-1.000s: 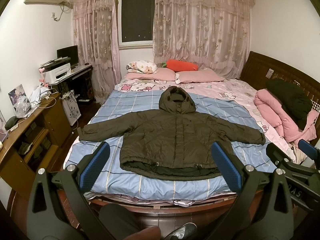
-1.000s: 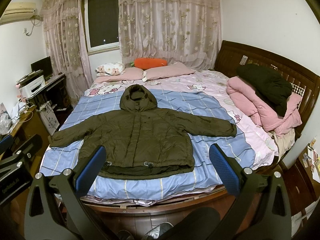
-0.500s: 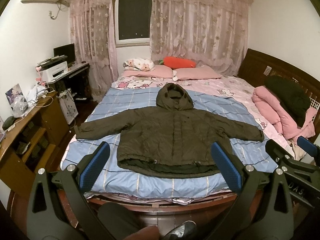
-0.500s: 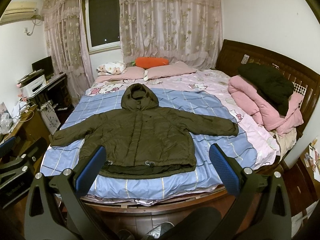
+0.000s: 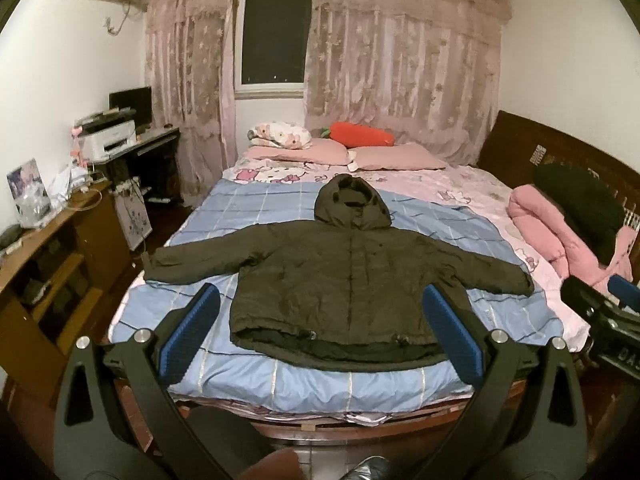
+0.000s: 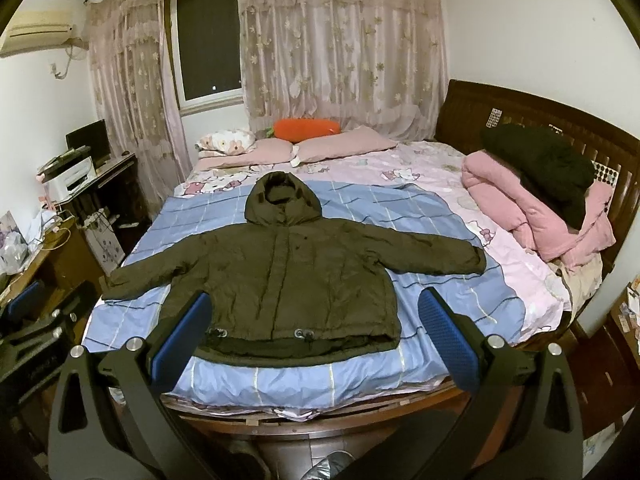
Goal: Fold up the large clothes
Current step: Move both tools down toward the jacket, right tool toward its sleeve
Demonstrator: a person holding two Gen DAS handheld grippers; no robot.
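A dark olive hooded jacket (image 5: 340, 276) lies flat, front up, on the blue checked sheet (image 5: 248, 216) of the bed, sleeves spread out to both sides, hood toward the pillows; it also shows in the right wrist view (image 6: 288, 272). My left gripper (image 5: 320, 332) is open and empty, held before the bed's foot, short of the jacket's hem. My right gripper (image 6: 314, 334) is open and empty at the same distance, a little to the right. Each gripper shows at the edge of the other's view: the right one (image 5: 608, 320), the left one (image 6: 36, 328).
Pink folded quilt (image 6: 532, 208) with a dark garment (image 6: 544, 168) on it lies at the bed's right side by the wooden headboard (image 6: 520, 112). Pillows (image 5: 360, 152) at the far end. Wooden desk (image 5: 52, 240) and printer (image 5: 108, 140) stand left. The person's feet (image 5: 360, 468) show below.
Both grippers have shifted slightly, and the left view has tilted up a little, so the jacket sits lower in it. The jacket has not moved. Both grippers stay open.
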